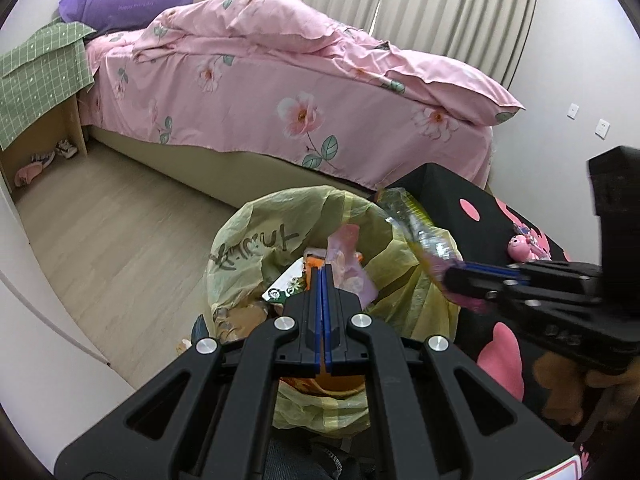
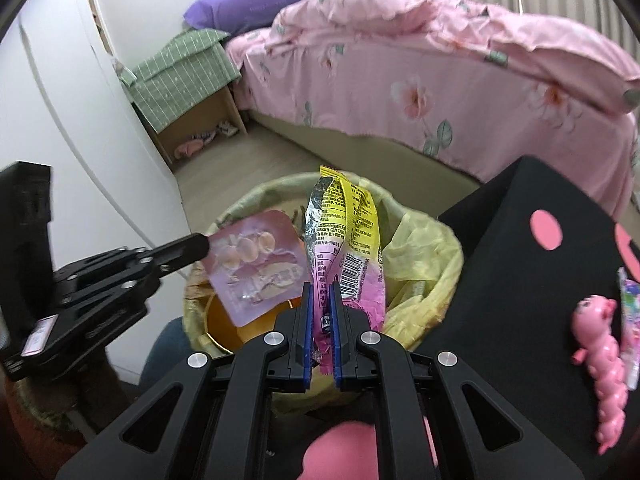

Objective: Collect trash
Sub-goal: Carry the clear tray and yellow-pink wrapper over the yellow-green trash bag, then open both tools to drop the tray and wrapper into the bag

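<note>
Over the yellow-lined bin (image 2: pixel 424 240), both claws are hanging with their catches poised above the open mouth, so that whatever is let go should fall inside. The left claw (image 1: pixel 324 276) is clenching 1 corner of a pale purple packet (image 2: pixel 256 268), which is dangling flat above the rubbish already in the liner. The right claw (image 2: pixel 321 312) is pinching the lower end of a crumpled yellow-and-pink foil wrapper (image 2: pixel 344 232), which is standing up over the bin beside the black bench (image 2: pixel 520 264), where a pink toy (image 2: pixel 604 360) is lying.
</note>
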The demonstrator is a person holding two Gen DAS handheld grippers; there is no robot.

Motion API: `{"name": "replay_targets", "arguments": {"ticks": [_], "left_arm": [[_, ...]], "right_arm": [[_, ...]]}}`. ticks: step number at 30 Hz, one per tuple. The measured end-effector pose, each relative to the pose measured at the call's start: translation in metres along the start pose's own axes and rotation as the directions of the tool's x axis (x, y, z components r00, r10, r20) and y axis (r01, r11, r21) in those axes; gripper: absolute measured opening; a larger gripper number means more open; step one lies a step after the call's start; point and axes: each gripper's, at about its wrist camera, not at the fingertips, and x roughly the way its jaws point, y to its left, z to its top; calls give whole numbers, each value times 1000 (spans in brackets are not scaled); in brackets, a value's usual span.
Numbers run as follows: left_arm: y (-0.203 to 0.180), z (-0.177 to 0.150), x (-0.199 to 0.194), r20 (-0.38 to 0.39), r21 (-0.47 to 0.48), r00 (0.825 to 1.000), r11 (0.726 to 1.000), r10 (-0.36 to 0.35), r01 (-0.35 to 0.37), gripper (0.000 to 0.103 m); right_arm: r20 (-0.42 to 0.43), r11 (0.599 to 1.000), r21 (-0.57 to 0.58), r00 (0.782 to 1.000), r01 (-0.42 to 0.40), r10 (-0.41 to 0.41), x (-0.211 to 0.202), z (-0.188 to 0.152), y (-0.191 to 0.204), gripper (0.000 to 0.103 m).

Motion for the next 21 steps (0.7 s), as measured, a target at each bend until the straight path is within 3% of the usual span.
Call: {"name": "replay_targets", "arguments": {"ticks": [12, 21], "left_arm": [[5, 7, 33, -8, -66, 999, 997, -50, 49, 1], [17, 13, 31, -3, -145, 998, 987, -68, 67, 4]], "right_arm": [[4, 996, -73, 999, 43, -43, 14, -1, 5, 8], [4, 991, -124, 999, 49, -49, 18, 1, 8, 9]]}}
